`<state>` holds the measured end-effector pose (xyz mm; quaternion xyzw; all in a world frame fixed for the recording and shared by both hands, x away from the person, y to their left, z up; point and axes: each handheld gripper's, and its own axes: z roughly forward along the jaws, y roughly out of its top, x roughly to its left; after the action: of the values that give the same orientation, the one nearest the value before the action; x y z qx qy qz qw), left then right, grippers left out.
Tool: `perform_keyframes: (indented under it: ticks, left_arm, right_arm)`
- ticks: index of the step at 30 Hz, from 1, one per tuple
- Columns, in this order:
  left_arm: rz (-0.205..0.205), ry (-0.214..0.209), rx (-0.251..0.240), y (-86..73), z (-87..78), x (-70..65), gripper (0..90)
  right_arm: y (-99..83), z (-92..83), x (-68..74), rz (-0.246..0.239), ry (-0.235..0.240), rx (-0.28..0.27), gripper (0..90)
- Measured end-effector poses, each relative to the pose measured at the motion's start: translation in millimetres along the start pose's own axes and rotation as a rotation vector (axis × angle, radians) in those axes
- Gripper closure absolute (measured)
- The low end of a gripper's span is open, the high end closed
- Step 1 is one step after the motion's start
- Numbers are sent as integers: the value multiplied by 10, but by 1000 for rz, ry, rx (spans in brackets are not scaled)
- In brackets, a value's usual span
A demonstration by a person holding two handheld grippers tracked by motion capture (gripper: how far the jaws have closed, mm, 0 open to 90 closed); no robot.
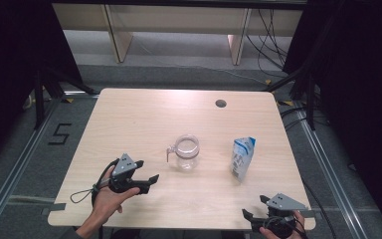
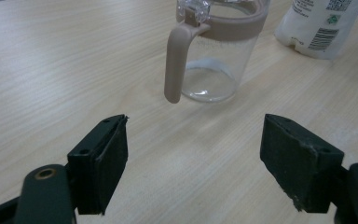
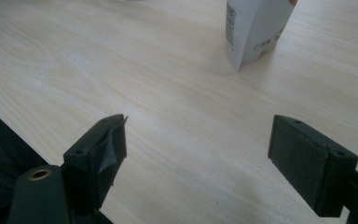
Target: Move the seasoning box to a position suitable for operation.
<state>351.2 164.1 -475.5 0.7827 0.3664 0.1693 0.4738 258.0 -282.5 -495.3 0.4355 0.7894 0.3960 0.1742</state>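
A clear plastic jug (image 1: 186,152) with a pale pink rim and handle stands upright near the table's middle; its handle (image 2: 176,60) faces my left gripper. A white and blue refill pouch (image 1: 242,158) stands upright to the jug's right, its base also seen in the right gripper view (image 3: 256,29). My left gripper (image 1: 146,176) is open, a short way left of the jug, nothing between its pads (image 2: 103,163). My right gripper (image 1: 254,208) is open at the table's front right edge, below the pouch, and holds nothing.
The light wooden table (image 1: 129,124) has a round cable hole (image 1: 221,103) at the back right. Dark curtains, stand legs and cables flank the table. A floor mark "5" (image 1: 59,133) lies to the left.
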Motion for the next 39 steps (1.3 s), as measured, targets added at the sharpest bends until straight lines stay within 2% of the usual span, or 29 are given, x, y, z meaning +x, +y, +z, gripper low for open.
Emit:
perform_keyframes:
  ticks: [3, 5, 7, 12, 14, 20, 21, 22, 24, 25, 28, 31, 32, 34, 36, 37, 38, 39]
  left_arm:
    - [23, -1, 2, 61, 40, 22, 264]
    - [24, 2, -2, 103, 80, 30, 294]
    - [35, -6, -2, 143, 134, 41, 321]
    - [72, 3, -1, 219, 279, 45, 388]
    - [71, 2, -2, 239, 336, 55, 410]
    - [141, 6, 30, 285, 475, 87, 463]
    - [124, 7, 15, 284, 513, 80, 470]
    - [123, 3, 14, 287, 541, 85, 482]
    - [138, 8, 13, 293, 589, 96, 500]
    - [150, 16, 20, 297, 596, 101, 517]
    - [157, 24, 22, 304, 637, 130, 540]
    - [160, 11, 17, 310, 680, 138, 574]
    - [176, 18, 31, 315, 677, 143, 580]
    - [162, 14, 13, 312, 699, 132, 605]
    - [179, 4, 13, 320, 709, 139, 613]
    - [171, 2, 14, 319, 715, 127, 627]
    - [178, 1, 31, 320, 709, 127, 640]
    - [179, 2, 17, 319, 724, 119, 649]
  right_arm:
    - [4, -3, -5, -1, 4, 3, 202]
    - [4, -2, -5, 1, 6, 5, 202]
    - [1, -2, -10, 6, 14, 11, 202]
    - [-13, -4, -23, 19, 14, 8, 204]
    - [-12, -9, -20, 14, 8, 4, 205]
    - [-14, -18, 10, 6, 9, 9, 210]
    - [-12, -18, 14, 4, 7, 11, 210]
    - [-10, -21, 26, 16, 8, 14, 211]
    - [-6, -19, 17, -10, 7, 9, 211]
    - [-8, -13, 20, -6, 18, 16, 212]
    - [-10, -24, 43, 14, 6, 10, 213]
    - [-12, -24, 30, 11, 7, 16, 215]
    - [-11, -23, 12, -14, 5, 12, 215]
    - [-18, -26, 14, 2, 17, 15, 215]
    - [-20, -30, 13, -3, 8, 8, 216]
    - [-26, -32, 27, 5, 5, 12, 216]
    - [-29, -28, 16, -11, 6, 4, 217]
    - [-29, -35, 15, -9, 8, 11, 217]
